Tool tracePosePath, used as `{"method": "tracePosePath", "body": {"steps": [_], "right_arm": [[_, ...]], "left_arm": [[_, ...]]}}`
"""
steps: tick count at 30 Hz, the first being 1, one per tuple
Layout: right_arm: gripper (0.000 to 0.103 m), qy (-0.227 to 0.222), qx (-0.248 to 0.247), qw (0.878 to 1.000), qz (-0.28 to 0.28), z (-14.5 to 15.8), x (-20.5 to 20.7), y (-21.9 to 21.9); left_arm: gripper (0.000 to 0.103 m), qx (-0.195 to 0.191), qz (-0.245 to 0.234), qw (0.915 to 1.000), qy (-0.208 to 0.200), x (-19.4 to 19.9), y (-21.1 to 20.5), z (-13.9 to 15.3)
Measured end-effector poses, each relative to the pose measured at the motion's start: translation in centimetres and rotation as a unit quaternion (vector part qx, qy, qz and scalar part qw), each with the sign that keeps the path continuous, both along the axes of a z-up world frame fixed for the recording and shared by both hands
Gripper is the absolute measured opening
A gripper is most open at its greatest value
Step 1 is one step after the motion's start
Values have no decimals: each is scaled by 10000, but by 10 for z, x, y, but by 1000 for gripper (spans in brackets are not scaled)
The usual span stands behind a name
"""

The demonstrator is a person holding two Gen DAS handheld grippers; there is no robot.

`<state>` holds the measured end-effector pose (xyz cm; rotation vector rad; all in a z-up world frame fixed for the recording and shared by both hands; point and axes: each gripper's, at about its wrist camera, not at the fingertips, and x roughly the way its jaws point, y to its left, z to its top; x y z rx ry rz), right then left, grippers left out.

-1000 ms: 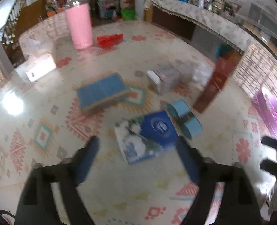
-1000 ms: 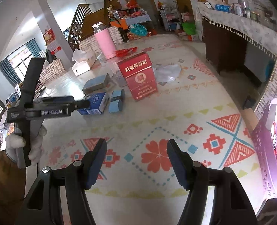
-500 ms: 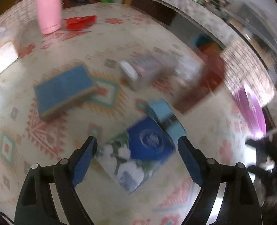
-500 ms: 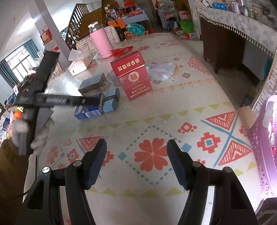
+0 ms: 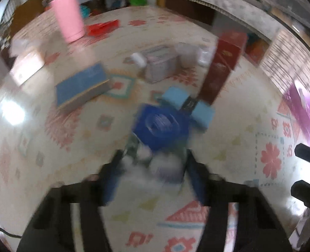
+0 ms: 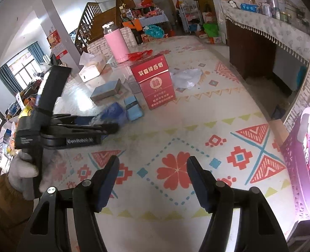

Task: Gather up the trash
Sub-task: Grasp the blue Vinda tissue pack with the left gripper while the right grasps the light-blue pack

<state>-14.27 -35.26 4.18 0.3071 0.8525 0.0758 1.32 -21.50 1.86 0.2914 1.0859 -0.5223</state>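
Note:
A dark blue and white box [image 5: 161, 134] lies on the patterned floor mat, its near end between the fingers of my left gripper [image 5: 153, 168], which look closed in on its sides; the view is blurred. It also shows in the right wrist view [image 6: 110, 113], with the left gripper [image 6: 110, 126] at it. A light blue packet [image 5: 188, 107] lies right behind the box. My right gripper [image 6: 153, 180] is open and empty above the mat. A pink-purple basket [image 6: 304, 163] stands at the right.
A red carton [image 6: 155, 82], a flat blue box [image 6: 106, 90], a grey box [image 5: 161, 63], a clear plastic bag [image 6: 186, 77], a pink tumbler [image 6: 115, 44] and a white tissue box [image 6: 92, 67] lie farther back. A cloth-covered counter [image 6: 276, 31] runs along the right.
My left gripper has dropped onto the blue and white box and its fingers have closed in around it. My right gripper has hardly moved.

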Motion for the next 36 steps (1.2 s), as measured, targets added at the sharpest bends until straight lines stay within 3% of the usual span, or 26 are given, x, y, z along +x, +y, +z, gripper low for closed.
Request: {"method": "tracePosePath", "body": {"steps": [4, 9, 11, 17, 22, 26, 29, 36], "right_arm": [[71, 21, -15, 10000, 86, -1, 9, 6], [71, -1, -190, 9993, 328, -1, 39, 26], [71, -22, -257, 9989, 401, -1, 60, 34], [71, -299, -523, 9944, 866, 1, 111, 64], [68, -88, -1070, 9919, 684, -15, 152, 75], [55, 152, -1255, 9909, 471, -32, 164, 75], [30, 108, -1318, 9907, 319, -30, 160, 74], [29, 33, -959, 9945, 407, -19, 120, 73]], "left_arm": [[51, -258, 277, 9992, -138, -11, 27, 14], [51, -349, 572, 9951, -730, -18, 49, 28], [51, -633, 641, 9935, -696, -15, 59, 27], [51, -887, 691, 9919, -591, -9, 79, 19], [51, -864, 879, 9908, -551, 0, 85, 15], [52, -946, 895, 9897, -596, -2, 89, 20], [52, -959, 870, 9896, -619, -3, 89, 21], [52, -841, 995, 9890, -698, -1, 90, 17]]}}
